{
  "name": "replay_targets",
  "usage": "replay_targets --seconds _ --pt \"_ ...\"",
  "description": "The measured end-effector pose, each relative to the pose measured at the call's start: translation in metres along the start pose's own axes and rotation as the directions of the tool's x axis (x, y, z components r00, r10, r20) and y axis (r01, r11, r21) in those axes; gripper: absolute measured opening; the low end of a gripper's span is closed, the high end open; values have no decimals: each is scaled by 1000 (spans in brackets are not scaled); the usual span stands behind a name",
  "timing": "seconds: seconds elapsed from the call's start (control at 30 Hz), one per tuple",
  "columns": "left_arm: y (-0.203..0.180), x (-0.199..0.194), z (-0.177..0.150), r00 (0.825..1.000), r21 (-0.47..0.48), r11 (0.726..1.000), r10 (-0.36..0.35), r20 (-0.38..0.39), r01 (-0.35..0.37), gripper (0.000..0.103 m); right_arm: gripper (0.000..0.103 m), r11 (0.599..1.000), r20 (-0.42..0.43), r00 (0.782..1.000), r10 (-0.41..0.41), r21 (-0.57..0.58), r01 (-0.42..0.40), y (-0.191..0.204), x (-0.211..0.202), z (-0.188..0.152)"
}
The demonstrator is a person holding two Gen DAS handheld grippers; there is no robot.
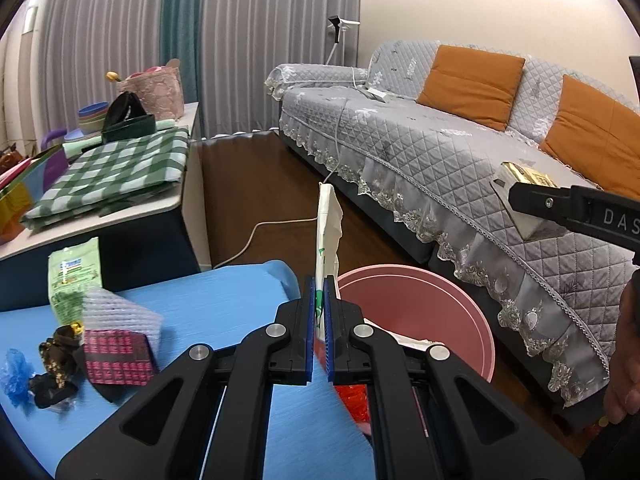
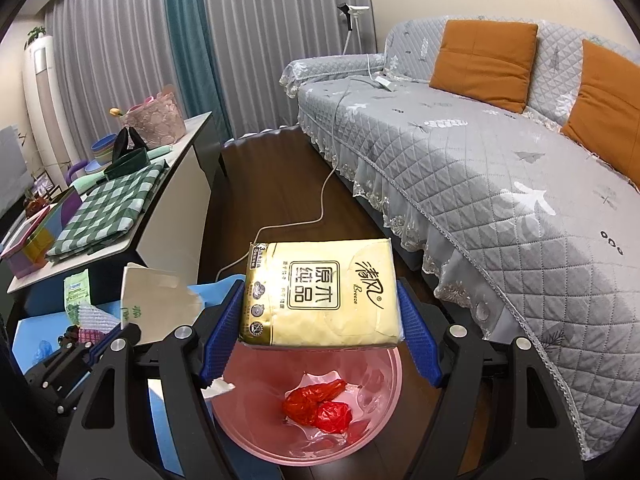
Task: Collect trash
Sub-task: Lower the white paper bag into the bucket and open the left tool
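My left gripper [image 1: 319, 312] is shut on a white paper wrapper [image 1: 328, 224] with green print, held upright beside the pink bin [image 1: 476, 320]. The wrapper also shows in the right wrist view [image 2: 156, 304]. My right gripper [image 2: 320, 320] is shut on a yellow tissue pack [image 2: 324, 292], held above the pink bin [image 2: 384, 412]. The bin holds red plastic wrappers [image 2: 320, 404]. The pack shows in the left wrist view [image 1: 524, 178] at the right. More trash lies on the blue mat [image 1: 224, 308]: a green packet [image 1: 72, 276], a pink patterned wrapper [image 1: 116, 356] and a blue scrap [image 1: 16, 372].
A grey quilted sofa [image 2: 500, 184] with orange cushions [image 2: 484, 60] stands to the right. A white side table [image 2: 176, 216] with a green checked cloth [image 2: 108, 208], bowls and a basket stands to the left. A white cable [image 2: 324, 196] runs across the dark wooden floor.
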State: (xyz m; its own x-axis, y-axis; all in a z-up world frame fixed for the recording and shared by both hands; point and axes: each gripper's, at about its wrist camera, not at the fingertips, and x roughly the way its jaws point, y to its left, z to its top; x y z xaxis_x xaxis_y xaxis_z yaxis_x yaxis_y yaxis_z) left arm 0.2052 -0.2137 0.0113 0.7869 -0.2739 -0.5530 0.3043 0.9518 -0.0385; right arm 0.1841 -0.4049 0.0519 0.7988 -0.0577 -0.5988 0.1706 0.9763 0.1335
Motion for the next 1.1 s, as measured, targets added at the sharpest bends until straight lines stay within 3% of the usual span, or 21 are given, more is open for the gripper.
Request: replay_targets --seconds 0.37,0.47,0.5,0.6,0.8,1.1 --pt "-9 16 -2 1000 3 1000 -10 -18 10 4 72 1000 -14 1000 0 3 0 0 7 -2" --pt "-10 19 -2 999 0 999 -36 -37 36 5 78 1000 -26 1000 -13 -5 13 0 11 -3" --pt "-10 20 -2 998 -3 999 -43 -45 43 7 85 1000 -29 999 -26 -6 26 0 13 -3" --pt "-9 18 -3 998 -9 1000 -29 -48 28 32 86 1000 -36 999 -27 7 27 -1 15 -3" --pt "2 2 -5 999 -22 1000 -12 -43 11 32 87 1000 -23 1000 -18 4 18 4 11 -3" --pt "30 -41 -6 1000 -46 999 23 -16 -24 43 87 1000 29 1000 9 -2 -9 19 -8 -1"
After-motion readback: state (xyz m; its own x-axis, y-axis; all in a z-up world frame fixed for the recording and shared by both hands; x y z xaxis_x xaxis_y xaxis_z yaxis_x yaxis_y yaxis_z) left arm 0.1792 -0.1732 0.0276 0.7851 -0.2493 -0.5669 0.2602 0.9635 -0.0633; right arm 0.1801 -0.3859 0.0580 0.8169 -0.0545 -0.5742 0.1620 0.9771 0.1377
